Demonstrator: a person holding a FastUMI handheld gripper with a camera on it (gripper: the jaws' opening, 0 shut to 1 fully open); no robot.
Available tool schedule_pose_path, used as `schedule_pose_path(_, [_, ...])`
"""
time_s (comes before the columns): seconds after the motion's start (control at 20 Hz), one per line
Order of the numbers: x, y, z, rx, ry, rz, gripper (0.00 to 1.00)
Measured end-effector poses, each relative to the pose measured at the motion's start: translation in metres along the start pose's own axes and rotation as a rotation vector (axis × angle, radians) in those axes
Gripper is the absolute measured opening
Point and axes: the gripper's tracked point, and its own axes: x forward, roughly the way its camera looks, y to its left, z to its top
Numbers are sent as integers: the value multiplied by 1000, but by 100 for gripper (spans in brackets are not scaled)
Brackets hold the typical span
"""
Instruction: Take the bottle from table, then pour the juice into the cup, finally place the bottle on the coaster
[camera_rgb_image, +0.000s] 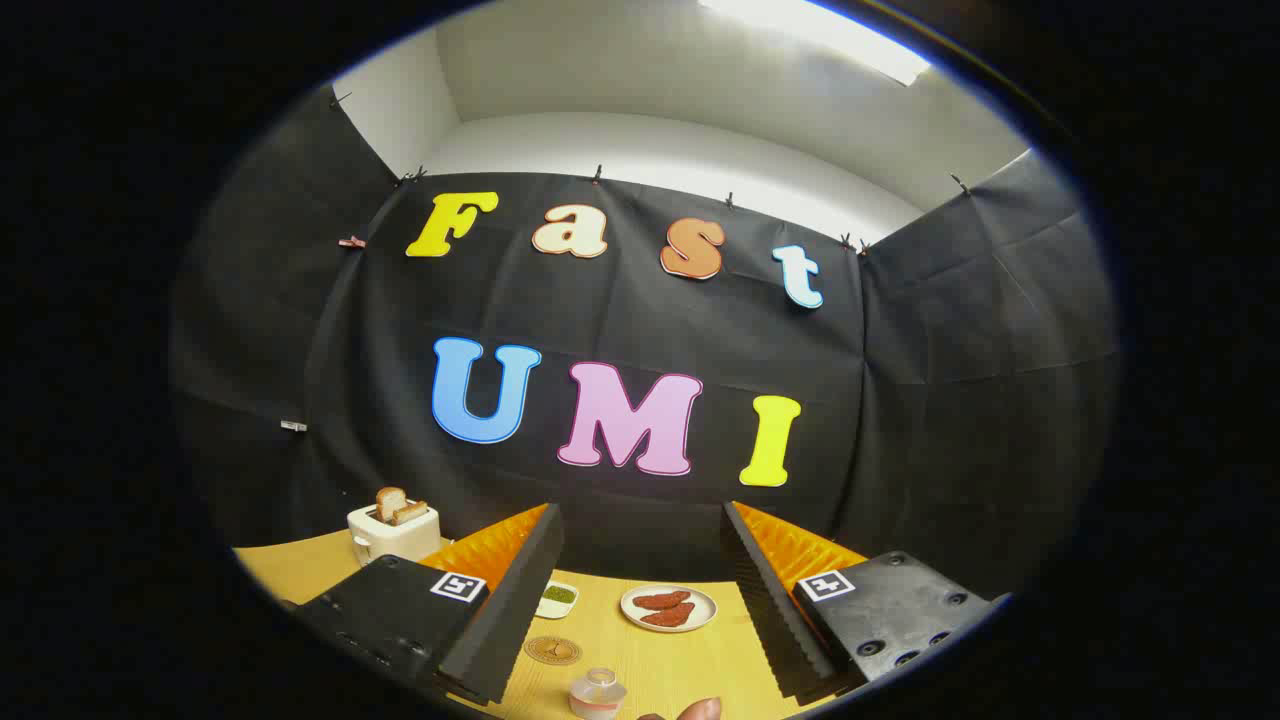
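The claw (640, 600) is held level above the surface (690, 665), its fingers spread wide with nothing pinched. The cup (597, 693) is seen between them, the coaster (552, 650) just beyond it; the bottle cannot be made out.

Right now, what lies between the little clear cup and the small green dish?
The round coaster, flat on the table between cup and green dish, seen in the gripper view; the jaws stand open around them.

Between the open tongs (640, 600), the cup (597, 694) at 6 o'clock is cut off; beside it a fingertip (700, 710).
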Motion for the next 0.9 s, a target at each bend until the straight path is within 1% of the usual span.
schedule_pose_path(0.15, [-2,-3,0,-12,-4,-12,97])
schedule_pose_path(0.9, [-5,-1,-4,-8,-10,-16,97])
